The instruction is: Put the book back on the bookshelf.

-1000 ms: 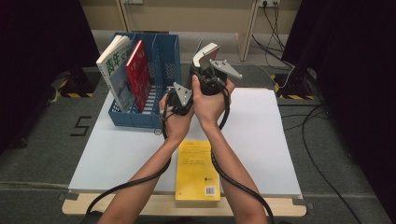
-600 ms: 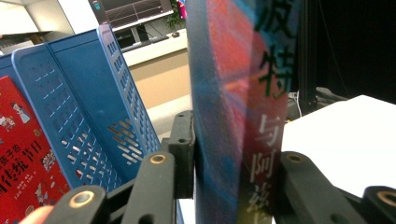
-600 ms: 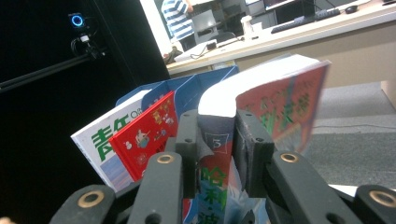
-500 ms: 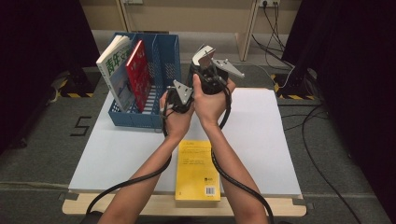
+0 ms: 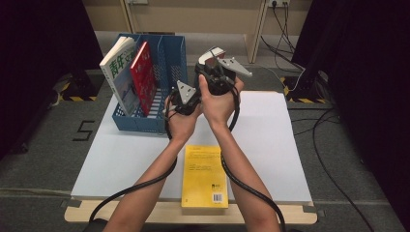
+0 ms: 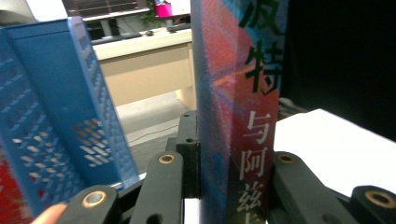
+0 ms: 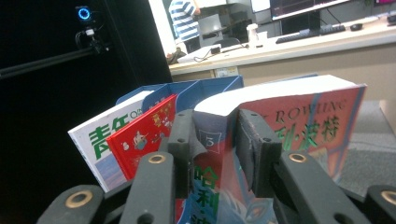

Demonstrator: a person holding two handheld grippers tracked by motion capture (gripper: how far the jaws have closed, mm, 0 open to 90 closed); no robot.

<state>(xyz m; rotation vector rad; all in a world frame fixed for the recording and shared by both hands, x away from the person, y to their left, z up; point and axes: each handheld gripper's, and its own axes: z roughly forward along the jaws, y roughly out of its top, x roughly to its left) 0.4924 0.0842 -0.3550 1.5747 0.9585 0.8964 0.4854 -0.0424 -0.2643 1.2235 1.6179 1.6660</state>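
Since the earlier high views the two hands have kept their place above the table's centre. The left gripper's (image 5: 185,93) jaws have just been closing, and its own view shows the thick book (image 6: 243,107) between them, its glossy red-and-blue cover pressed by the black jaws. The right gripper's (image 5: 212,72) jaws have just been opening, yet its own view shows them around the book's (image 7: 280,121) spine and bent white page block; I cannot tell whether both pads press on it.

Nearest, at the lower centre of the high view, a flat yellow paperback (image 5: 205,176) lies on the smooth white table (image 5: 270,145), its near edge overhanging the wooden border. Above it the bare forearms rise from the bottom edge, black cables trailing down. In that view the held book is mostly hidden behind hands and grey three-cornered plates.

Farther, upper left, stands a blue perforated plastic file rack (image 5: 164,58) with a white book (image 5: 116,72) and a red book (image 5: 144,77) leaning in its left compartment. The left gripper view cuts off the held book's top and bottom; its lettering is partly blurred.
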